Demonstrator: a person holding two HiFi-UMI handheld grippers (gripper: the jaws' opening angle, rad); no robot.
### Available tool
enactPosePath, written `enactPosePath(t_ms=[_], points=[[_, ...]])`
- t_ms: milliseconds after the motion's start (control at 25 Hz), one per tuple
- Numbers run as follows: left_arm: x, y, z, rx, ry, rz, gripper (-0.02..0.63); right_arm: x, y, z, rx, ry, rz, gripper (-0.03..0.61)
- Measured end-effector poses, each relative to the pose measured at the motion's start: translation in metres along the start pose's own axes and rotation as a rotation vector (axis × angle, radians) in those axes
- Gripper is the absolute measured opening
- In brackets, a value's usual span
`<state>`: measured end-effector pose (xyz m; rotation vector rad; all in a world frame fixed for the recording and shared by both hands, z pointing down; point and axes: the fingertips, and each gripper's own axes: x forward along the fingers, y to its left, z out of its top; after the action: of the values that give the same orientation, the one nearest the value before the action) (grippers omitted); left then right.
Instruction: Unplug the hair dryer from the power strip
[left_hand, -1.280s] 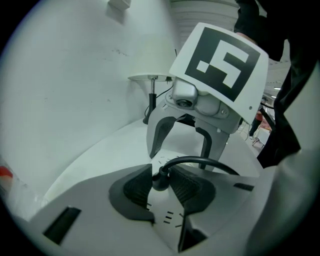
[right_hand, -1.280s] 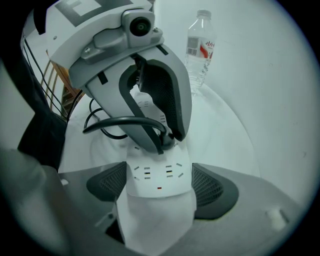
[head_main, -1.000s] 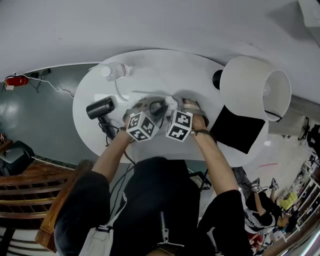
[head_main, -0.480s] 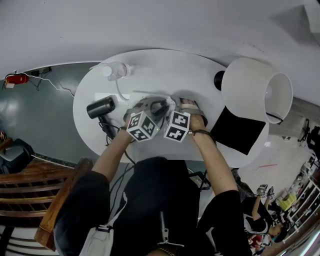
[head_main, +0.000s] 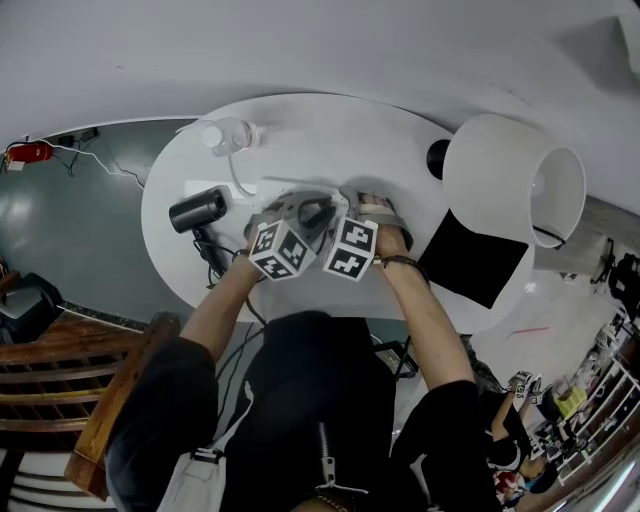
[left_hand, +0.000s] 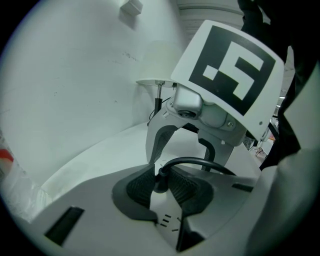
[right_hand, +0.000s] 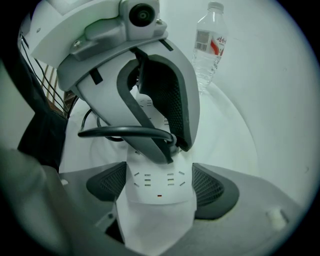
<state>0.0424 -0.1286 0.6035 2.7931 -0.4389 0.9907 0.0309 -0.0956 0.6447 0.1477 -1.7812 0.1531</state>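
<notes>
A white power strip (right_hand: 159, 192) lies on the round white table (head_main: 300, 130). The hair dryer's black plug (left_hand: 160, 177) sits in it, and its cord (left_hand: 200, 162) arcs off to the right. My left gripper (left_hand: 161, 172) has just been closing, and its pads now press on the plug from both sides. My right gripper (right_hand: 160, 175) points steeply down, its pads against the strip's two long sides just short of the plug. In the head view the left gripper (head_main: 305, 213) and right gripper (head_main: 365, 212) meet at the table's middle. The black hair dryer (head_main: 198, 210) lies to their left.
A clear water bottle (head_main: 228, 133) stands at the back left of the table. A lamp with a big white shade (head_main: 510, 180) stands at the right, with a black flat item (head_main: 470, 260) below it. The dryer's cord (head_main: 215, 258) hangs over the near left edge.
Both grippers keep their places over the strip. Only the head view has shifted a little.
</notes>
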Motion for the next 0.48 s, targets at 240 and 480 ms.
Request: enactPosePath(t_ms=[240,480], points=[[-0.0008,0.0018,0.0035,-0.055,-0.012,-0.015,0.067,0.0005,0.0008,-0.0001,0.001,0.009,0.012,0.4],[-0.0032,0.0003,0.0036,0.001,-0.044,0.032,0.061,0.0,0.001,0.0005,0.005,0.003,0.013,0.4]])
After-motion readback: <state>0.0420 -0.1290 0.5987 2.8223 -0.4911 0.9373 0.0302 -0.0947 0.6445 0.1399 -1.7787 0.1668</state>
